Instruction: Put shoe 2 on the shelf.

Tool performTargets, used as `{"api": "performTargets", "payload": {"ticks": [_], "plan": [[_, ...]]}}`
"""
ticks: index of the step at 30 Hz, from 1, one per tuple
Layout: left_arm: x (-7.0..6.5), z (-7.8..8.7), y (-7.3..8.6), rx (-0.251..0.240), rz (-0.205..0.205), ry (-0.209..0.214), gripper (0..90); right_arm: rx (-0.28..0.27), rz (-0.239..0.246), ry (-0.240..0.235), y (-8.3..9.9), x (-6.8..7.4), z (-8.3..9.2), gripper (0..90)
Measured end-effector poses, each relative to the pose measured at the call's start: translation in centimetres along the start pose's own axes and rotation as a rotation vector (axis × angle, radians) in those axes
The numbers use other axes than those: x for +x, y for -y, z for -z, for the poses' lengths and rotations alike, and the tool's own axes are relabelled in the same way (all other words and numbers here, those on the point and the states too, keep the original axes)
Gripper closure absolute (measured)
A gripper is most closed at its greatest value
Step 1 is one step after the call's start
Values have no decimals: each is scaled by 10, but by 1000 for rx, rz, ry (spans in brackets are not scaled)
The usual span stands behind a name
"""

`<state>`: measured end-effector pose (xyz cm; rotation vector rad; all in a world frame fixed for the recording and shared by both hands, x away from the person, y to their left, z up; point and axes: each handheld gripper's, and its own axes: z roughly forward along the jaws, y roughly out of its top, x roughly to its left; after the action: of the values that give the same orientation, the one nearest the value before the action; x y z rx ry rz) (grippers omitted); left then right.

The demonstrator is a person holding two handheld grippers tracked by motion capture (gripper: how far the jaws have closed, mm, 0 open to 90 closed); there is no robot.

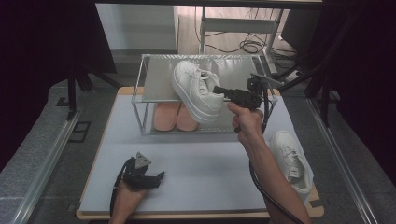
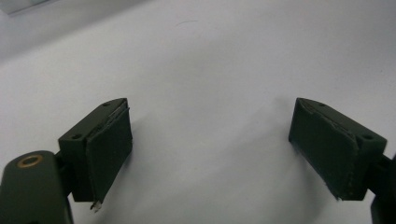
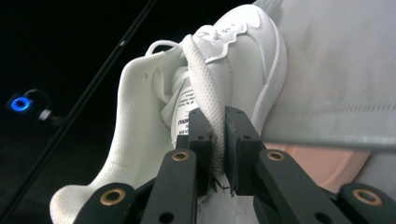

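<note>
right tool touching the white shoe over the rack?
Touching. The right gripper view shows the right tool with both jaws clamped on the collar edge of the white shoe.

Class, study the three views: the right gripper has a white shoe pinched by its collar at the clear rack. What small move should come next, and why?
Probably ease the white shoe a little further over the rack's top shelf and level it before letting go. The right gripper is shut on its collar, and the shoe hangs tilted, its heel past the shelf's front edge. The left gripper rests open on the table.

A second white shoe (image 1: 292,161) lies on the table (image 1: 205,172), pink insoles (image 1: 176,116) under the rack (image 1: 154,77).
</note>
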<state>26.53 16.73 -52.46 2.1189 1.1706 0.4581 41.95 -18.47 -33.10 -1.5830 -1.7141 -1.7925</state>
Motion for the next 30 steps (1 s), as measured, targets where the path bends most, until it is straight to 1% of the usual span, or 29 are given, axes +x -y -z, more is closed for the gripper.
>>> {"api": "performTargets", "payload": {"ticks": [4,5,9,11,12,13,14,15,16,18,19,21,24,26,28,30], "plan": [[0,0,0,1,0,-1,135,-28,7,28,-4,1,-14,814],[0,0,0,1,-1,0,136,-35,10,29,-5,1,-16,805],[0,0,0,0,-4,-1,138,-45,9,-6,-6,2,-23,742],[0,0,0,0,-4,-1,139,-35,32,-19,-5,6,-26,707],[0,0,0,0,-4,-1,138,-37,38,-21,-4,7,-27,696],[0,0,0,0,-4,-1,139,-44,51,-13,-4,8,-27,681],[0,0,0,-1,-4,-1,139,-46,63,-15,-5,8,-27,651],[0,0,0,-1,-4,-1,139,-41,59,-22,-5,7,-26,619],[0,0,0,-1,-4,-1,139,-37,42,-31,-7,5,-26,580],[0,0,0,-1,-4,-1,140,-46,22,-51,-9,1,-23,530],[0,0,0,-1,-4,-1,139,-46,14,-53,-10,-1,-20,514],[0,0,0,-1,-3,0,139,-53,17,-62,-12,-4,-14,502],[0,0,0,-2,-1,-2,139,-73,34,-76,-13,-7,-5,486],[0,0,0,-2,-1,0,139,-86,46,-90,-12,-9,2,457],[0,0,0,-2,-1,0,139,-88,72,-100,-11,-10,7,454],[0,0,0,-2,-1,0,139,-89,110,-85,-9,-9,12,432]]}}
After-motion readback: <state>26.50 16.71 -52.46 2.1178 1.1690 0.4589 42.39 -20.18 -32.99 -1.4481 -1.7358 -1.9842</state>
